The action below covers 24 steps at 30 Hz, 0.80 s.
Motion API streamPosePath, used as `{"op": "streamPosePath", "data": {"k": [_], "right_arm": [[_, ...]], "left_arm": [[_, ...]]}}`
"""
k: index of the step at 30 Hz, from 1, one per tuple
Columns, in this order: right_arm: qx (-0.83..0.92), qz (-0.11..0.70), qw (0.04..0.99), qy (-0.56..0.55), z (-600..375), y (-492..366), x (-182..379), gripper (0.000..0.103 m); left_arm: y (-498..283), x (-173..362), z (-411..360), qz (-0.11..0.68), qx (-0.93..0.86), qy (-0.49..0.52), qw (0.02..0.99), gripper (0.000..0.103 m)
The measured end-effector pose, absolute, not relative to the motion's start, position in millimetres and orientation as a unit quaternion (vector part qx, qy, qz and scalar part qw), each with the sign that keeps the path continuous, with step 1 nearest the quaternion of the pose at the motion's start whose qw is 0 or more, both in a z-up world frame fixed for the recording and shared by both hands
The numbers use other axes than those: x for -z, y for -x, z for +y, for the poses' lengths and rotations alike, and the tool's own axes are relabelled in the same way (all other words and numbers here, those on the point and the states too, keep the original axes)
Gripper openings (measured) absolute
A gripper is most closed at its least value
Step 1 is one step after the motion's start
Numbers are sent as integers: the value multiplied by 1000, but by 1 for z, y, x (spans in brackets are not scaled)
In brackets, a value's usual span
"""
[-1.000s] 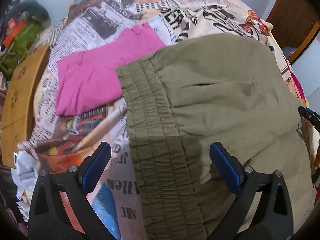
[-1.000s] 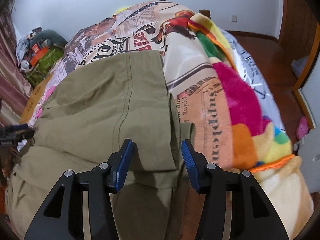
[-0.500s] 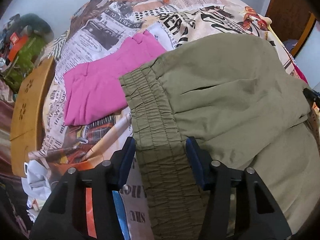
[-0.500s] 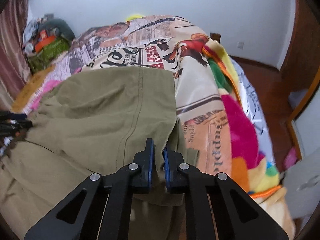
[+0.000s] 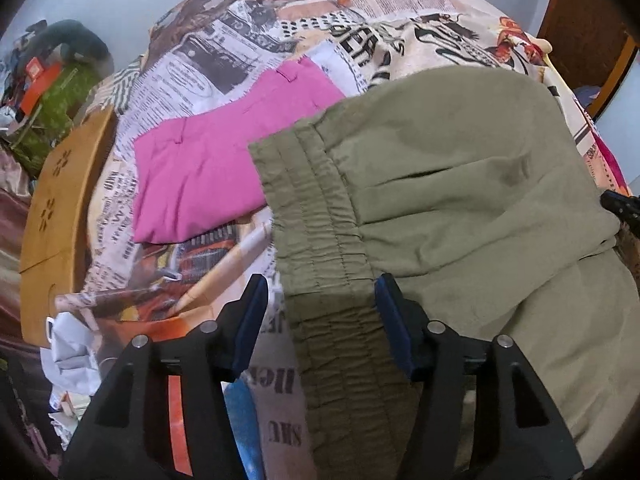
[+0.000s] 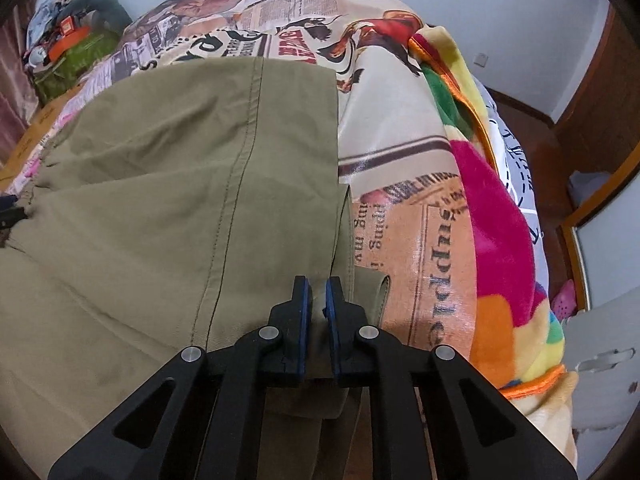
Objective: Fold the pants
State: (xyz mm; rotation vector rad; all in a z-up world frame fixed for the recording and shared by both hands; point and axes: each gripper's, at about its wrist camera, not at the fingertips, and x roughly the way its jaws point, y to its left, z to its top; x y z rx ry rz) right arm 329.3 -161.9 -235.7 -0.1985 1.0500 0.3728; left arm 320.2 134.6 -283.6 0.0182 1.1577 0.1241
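Olive-green pants (image 5: 448, 184) lie folded over on a bed with a newspaper-print cover (image 5: 248, 40). Their elastic waistband (image 5: 316, 224) runs toward my left gripper (image 5: 322, 312), whose blue pads sit on either side of the band and press its folded edge. In the right wrist view the pants (image 6: 168, 184) fill the left half. My right gripper (image 6: 316, 300) is shut on the hem edge of the pant leg, with cloth pinched between its pads.
Folded pink pants (image 5: 216, 168) lie on the bed left of the olive ones. A wooden headboard (image 5: 52, 216) is at the far left. A bright fleece blanket (image 6: 492, 216) hangs over the bed's right side, above a wooden floor (image 6: 532, 128).
My left gripper has closed from wide open onto the waistband. My right gripper has closed from open onto the pant-leg hem and has lifted slightly.
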Motion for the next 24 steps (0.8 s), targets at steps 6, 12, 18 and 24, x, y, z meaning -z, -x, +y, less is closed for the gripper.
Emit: {"op": "streamPosePath", "data": {"k": [6, 12, 18, 24], "right_arm": [[-194, 470, 859, 56, -170, -325, 191, 26], [-213, 408, 887, 48, -159, -326, 146, 53], [-216, 400, 890, 40, -145, -354, 146, 58], [-211, 423, 881, 35, -135, -389, 169, 58]], "left_arm": [[-316, 247, 152, 509, -71, 11, 858, 77], [-333, 220, 172, 477, -93, 22, 874, 85], [-358, 224, 182, 478, -93, 32, 873, 87], [-392, 256, 188, 507, -90, 41, 856, 87]]}}
